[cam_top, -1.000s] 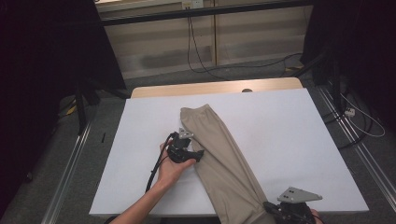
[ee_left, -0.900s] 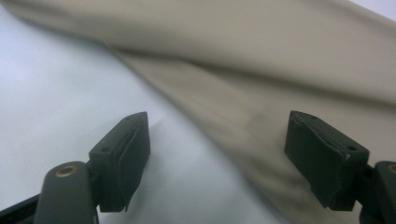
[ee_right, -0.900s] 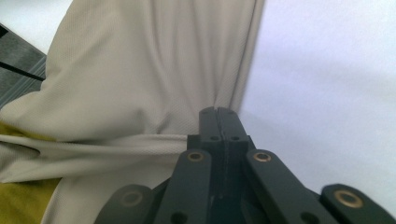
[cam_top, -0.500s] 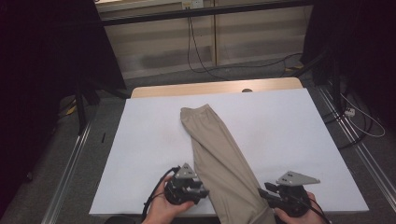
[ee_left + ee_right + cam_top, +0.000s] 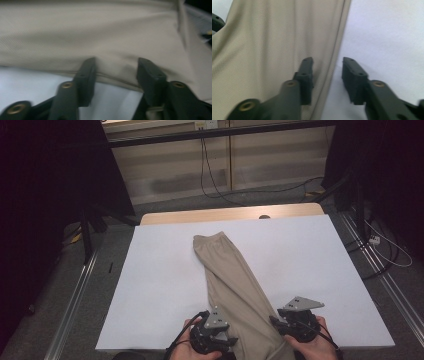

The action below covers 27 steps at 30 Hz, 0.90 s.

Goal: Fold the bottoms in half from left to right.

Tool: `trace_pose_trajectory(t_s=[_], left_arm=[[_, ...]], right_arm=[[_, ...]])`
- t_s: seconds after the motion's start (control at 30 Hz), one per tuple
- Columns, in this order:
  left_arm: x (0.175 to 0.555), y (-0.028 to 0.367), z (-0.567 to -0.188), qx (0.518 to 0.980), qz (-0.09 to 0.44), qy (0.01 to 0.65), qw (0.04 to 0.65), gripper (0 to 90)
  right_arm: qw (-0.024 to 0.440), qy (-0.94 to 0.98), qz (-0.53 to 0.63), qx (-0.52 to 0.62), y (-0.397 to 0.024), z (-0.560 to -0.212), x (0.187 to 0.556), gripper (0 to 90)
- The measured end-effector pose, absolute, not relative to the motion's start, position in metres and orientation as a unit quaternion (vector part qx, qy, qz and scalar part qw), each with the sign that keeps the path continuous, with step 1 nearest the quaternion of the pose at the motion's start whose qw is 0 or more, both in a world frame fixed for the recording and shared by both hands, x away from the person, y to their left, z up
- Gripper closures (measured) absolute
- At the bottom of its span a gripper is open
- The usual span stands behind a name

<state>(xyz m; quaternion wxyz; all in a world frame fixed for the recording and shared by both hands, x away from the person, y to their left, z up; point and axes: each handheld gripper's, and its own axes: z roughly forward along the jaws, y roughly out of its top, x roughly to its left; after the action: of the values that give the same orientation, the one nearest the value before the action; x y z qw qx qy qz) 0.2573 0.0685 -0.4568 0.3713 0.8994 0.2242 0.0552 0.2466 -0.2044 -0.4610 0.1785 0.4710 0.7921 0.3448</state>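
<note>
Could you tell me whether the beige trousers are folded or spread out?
Folded: the trousers lie as one narrow strip on the table.

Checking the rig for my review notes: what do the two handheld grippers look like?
Both grippers, left gripper and right gripper, are black, each topped by a grey three-cornered plate. A black cable trails from the left one. Close up, the jaws are black blocky bars with brass-coloured rivets.

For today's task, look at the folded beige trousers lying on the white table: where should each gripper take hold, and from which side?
Grip the folded beige trousers at their near end, one long edge each. The left gripper comes in from the left edge, the right gripper from the right. The cloth lies flat, so only the seamed edges probably offer a ridge that the open jaws can straddle from the side.
</note>
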Motion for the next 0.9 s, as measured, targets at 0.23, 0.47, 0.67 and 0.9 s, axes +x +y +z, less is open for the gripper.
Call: trace_pose_trajectory(t_s=[0.23, 0.47, 0.67, 0.9], left_arm=[[0.258, 0.077, -0.455, 0.902, 0.004, 0.229, 0.366, 89.0], [0.25, 0.111, -0.452, 0.899, -0.033, 0.255, 0.355, 89.4], [0.243, 0.124, -0.452, 0.901, -0.041, 0.258, 0.345, 89.4], [0.244, 0.127, -0.45, 0.891, -0.045, 0.268, 0.364, 87.6]], right_arm=[[0.144, 0.781, 0.36, 0.489, -0.206, -0.461, 0.248, 89.4], [0.128, 0.779, 0.364, 0.494, -0.204, -0.46, 0.233, 89.9], [0.115, 0.785, 0.369, 0.483, -0.197, -0.46, 0.212, 89.9], [0.104, 0.787, 0.38, 0.474, -0.196, -0.461, 0.201, 86.5]])
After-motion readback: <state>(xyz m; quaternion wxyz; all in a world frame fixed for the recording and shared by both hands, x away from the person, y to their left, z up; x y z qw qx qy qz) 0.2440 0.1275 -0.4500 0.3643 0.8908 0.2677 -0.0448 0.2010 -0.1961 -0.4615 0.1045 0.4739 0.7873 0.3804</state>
